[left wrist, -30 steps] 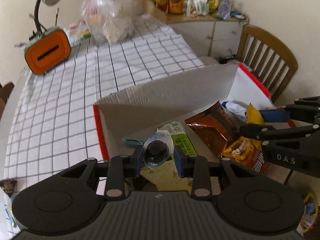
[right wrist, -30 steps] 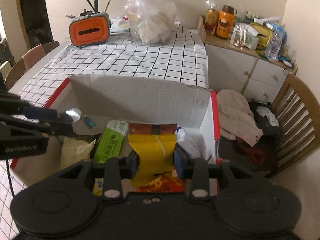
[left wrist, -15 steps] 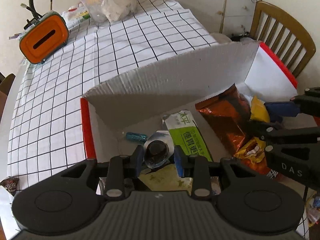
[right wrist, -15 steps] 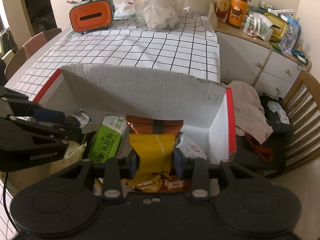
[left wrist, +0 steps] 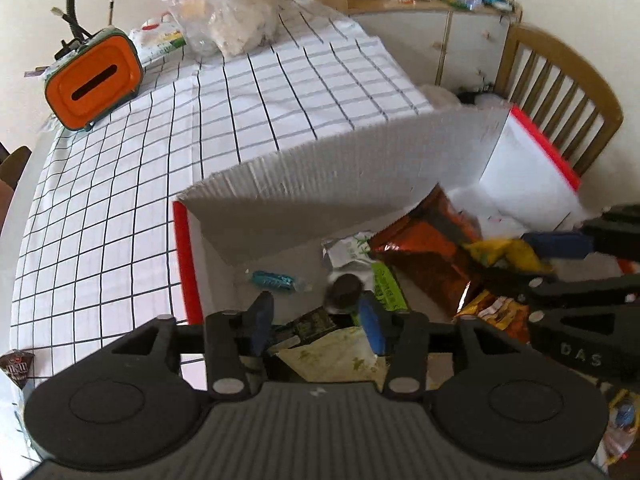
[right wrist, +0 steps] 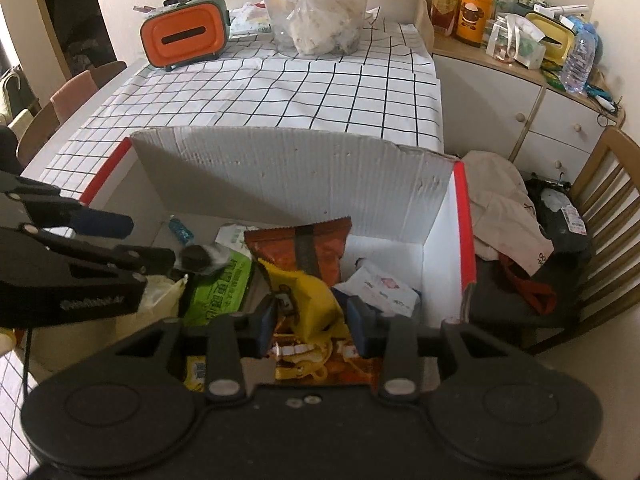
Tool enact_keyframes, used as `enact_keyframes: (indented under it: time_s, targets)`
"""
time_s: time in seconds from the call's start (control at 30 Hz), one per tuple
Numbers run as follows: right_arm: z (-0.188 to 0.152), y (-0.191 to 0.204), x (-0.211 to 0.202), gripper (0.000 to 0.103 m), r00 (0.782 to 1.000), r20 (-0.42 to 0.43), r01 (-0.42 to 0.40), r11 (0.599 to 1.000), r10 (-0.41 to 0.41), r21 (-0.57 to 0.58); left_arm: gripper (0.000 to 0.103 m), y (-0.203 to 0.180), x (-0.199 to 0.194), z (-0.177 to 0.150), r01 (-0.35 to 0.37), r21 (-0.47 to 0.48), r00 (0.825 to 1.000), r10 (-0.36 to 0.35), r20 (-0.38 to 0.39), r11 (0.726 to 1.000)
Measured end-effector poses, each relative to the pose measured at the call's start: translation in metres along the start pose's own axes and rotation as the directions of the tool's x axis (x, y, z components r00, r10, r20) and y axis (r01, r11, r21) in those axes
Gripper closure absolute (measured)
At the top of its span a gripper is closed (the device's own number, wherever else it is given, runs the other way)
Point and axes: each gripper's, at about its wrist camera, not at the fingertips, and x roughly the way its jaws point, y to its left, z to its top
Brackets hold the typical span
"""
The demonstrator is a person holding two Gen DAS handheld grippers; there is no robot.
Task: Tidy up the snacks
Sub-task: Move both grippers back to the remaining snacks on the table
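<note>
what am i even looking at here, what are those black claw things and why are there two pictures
The black claws are two hand-held grippers, one in each of a person's hands; no robot arm is involved. Each carries a wide-angle camera looking along its fingers, so you get one picture per gripper, and each picture also catches the other gripper at its side.

Both reach into a cardboard box on a table with a checked cloth. Snacks lie inside: an orange bag, a green packet, a small teal candy.

The left gripper has just been opening. A small dark round snack sits near its right finger, no longer pinched. The right gripper is closed on a yellow packet.
</note>
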Motion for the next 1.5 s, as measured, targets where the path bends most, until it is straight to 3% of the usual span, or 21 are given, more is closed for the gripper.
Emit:
enact_keyframes:
  time_s: [0.33,0.47,0.6,0.9,1.1,1.5]
  targets:
    - [-0.007,0.011,-0.031,0.065,0.997,0.076,-0.023,1.000,0.023,0.001,0.039,0.011,-0.047,-0.016,0.026,-0.013,0.992,-0.024,0.123,1.000]
    - [-0.010,0.020,-0.048,0.064,0.992,0.118,-0.048,0.999,0.048,-0.004,0.039,0.017,-0.068,-0.025,0.027,-0.002,0.984,-0.026,0.176,1.000]
    - [-0.011,0.032,-0.066,0.063,0.984,0.161,-0.075,0.997,0.075,-0.006,0.031,0.023,-0.089,-0.038,0.020,0.011,0.972,-0.023,0.235,1.000]
    - [-0.019,0.074,-0.098,0.059,0.964,0.241,-0.107,0.993,0.113,-0.041,0.024,0.049,-0.128,-0.073,0.000,0.035,0.941,-0.012,0.338,0.999]
    - [-0.023,0.113,-0.102,0.049,0.958,0.253,-0.120,0.991,0.132,-0.065,0.020,0.080,-0.141,-0.099,-0.005,0.036,0.933,-0.008,0.360,0.999]
    - [-0.023,0.202,-0.077,0.048,0.961,0.196,-0.176,0.979,0.194,-0.102,0.018,0.181,-0.141,-0.153,-0.031,-0.012,0.938,0.033,0.345,0.999]
